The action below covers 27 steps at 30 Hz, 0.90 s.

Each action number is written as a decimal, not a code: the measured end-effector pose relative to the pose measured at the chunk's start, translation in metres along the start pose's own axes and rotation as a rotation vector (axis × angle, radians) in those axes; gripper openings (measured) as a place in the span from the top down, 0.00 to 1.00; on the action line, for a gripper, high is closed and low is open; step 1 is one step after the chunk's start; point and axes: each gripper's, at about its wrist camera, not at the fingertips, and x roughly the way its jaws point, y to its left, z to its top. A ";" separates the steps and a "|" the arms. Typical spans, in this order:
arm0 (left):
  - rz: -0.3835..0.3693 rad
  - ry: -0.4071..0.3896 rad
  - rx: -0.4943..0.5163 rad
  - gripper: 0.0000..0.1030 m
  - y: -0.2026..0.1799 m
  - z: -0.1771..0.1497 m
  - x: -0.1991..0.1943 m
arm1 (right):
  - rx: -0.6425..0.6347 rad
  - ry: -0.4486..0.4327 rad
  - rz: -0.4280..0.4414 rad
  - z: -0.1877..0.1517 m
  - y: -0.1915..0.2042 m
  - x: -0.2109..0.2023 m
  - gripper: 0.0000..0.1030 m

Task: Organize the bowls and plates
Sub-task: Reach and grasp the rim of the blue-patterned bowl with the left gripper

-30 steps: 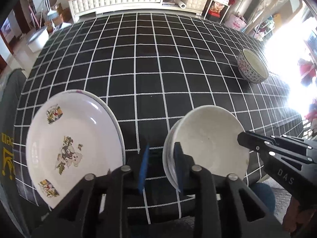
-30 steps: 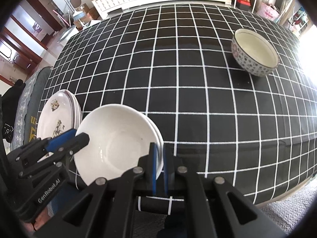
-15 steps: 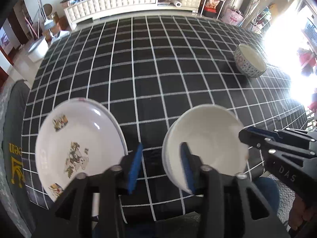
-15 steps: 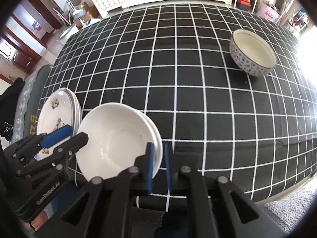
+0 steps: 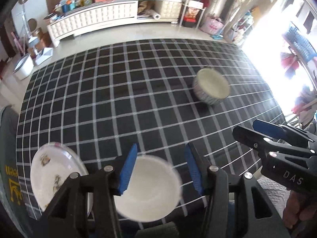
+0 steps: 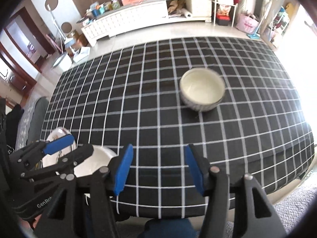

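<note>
Bowls are seen apart on the black, white-gridded tablecloth: a smooth white bowl near the front edge beside a round printed plate, a patterned bowl farther back. Nothing is gripped by the left gripper or right gripper; their blue-padded jaws have just been opening and are seen well apart.

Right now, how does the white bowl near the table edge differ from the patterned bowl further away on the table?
The white bowl is plain outside and in; the patterned bowl has a dark speckled pattern on its outer wall. The white bowl is wide and shallow, while the patterned bowl is deeper with steeper walls. The white bowl sits beside the decorated plate; the patterned bowl stands alone. Both stand upright and empty on the checked tablecloth.
</note>
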 end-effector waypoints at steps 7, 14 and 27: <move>-0.007 -0.016 0.051 0.43 -0.041 0.046 0.012 | 0.045 -0.031 -0.032 0.029 -0.041 -0.006 0.40; 0.005 0.011 0.082 0.43 -0.068 0.087 0.046 | 0.102 -0.017 -0.029 0.056 -0.077 0.011 0.40; 0.020 0.119 0.064 0.43 -0.082 0.133 0.135 | 0.157 0.080 -0.010 0.086 -0.117 0.078 0.40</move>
